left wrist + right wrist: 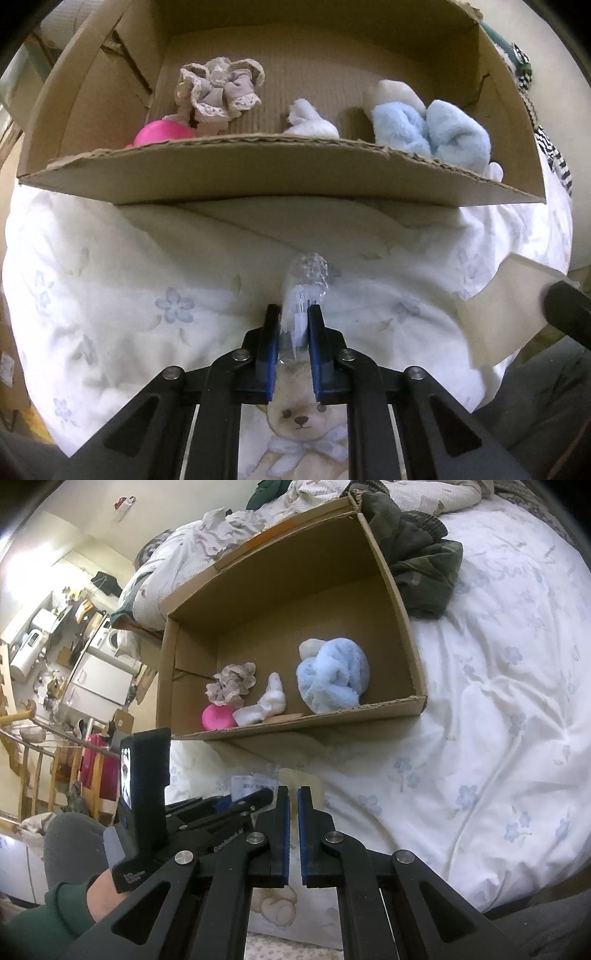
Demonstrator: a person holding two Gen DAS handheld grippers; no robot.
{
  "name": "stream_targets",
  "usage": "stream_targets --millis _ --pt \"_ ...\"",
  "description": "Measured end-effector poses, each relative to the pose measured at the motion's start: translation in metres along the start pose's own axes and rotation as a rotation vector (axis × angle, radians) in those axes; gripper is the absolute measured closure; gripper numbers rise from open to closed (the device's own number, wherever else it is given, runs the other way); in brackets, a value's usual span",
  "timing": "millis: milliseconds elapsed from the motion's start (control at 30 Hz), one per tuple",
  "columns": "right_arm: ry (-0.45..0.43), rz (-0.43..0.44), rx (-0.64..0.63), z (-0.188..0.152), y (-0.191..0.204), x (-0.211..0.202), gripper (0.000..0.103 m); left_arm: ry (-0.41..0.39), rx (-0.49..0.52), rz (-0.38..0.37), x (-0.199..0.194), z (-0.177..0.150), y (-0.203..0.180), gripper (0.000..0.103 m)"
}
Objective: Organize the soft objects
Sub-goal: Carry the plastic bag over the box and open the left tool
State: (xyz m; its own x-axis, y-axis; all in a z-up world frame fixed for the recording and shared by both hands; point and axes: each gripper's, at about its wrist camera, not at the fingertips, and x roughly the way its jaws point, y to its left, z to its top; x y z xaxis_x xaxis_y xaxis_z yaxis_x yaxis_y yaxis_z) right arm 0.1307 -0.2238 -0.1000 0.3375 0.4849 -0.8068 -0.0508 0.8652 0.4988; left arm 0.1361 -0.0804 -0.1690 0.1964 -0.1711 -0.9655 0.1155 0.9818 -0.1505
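Nearest the left wrist lens: left gripper (293, 314), blue-padded fingers (271, 350) clamped on a clear plastic packet (304, 291) bearing a white barcode label. Packet sticking forward past the fingertips, just above the white floral duvet (110, 295). Printed teddy bear (301, 421) on the duvet showing below, between the gripper's arms.

Further ahead, an open cardboard box (258, 177) resting on the duvet, near wall low. Inside, from left to right: pink ball (162, 133) against the near wall, beige lace-trimmed scrunchie (219, 90) just behind it, small white soft piece (310, 120) in the middle, fluffy light-blue bundle (428, 129) on the right. Striped black-and-white fabric (554, 155) beyond the box's right wall.

In the right wrist view: right gripper (293, 794) clenched almost fully, only a thin slit between the blue pads, nothing between them. Left gripper (255, 797) visible just beside it at lower left, packet's label (255, 784) at its tip. Same box (295, 727) ahead with ball (218, 717), scrunchie (232, 683), white piece (266, 705) and blue bundle (332, 675). Dark green garment (417, 561) heaped by the box's far right corner.
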Motion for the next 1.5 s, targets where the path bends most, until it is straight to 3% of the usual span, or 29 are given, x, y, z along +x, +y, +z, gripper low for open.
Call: stream_targets --millis 267,433,567,667,733,1000,1233,1500 --pt "0.005 0.003 -0.017 0.001 0.007 0.002 0.097 -0.124 -0.015 0.042 -0.051 -0.015 0.012 0.090" --pt "-0.009 0.056 -0.031 0.002 0.018 -0.007 0.097 -0.238 -0.001 0.080 -0.104 -0.026 0.018 0.090" --pt "-0.042 0.098 -0.049 0.004 0.026 -0.020 0.097 -0.268 -0.003 0.102 -0.138 -0.027 0.029 0.090" --pt "-0.062 0.107 -0.053 0.004 0.024 -0.030 0.097 -0.300 -0.030 0.062 -0.163 -0.020 0.033 0.090" --pt "-0.075 0.106 -0.038 0.006 0.020 -0.037 0.097 -0.351 0.018 0.082 -0.170 -0.017 0.025 0.090" --pt "-0.132 0.119 -0.016 0.030 0.025 -0.057 0.097 -0.411 0.021 0.038 -0.181 0.013 0.037 0.090" --pt "-0.157 0.064 -0.079 0.070 0.038 -0.055 0.097 -0.431 0.035 0.039 -0.174 0.053 0.036 0.090" --pt "-0.153 0.025 -0.072 0.098 0.030 -0.024 0.097 -0.376 -0.001 0.044 -0.138 0.081 0.040 0.090"
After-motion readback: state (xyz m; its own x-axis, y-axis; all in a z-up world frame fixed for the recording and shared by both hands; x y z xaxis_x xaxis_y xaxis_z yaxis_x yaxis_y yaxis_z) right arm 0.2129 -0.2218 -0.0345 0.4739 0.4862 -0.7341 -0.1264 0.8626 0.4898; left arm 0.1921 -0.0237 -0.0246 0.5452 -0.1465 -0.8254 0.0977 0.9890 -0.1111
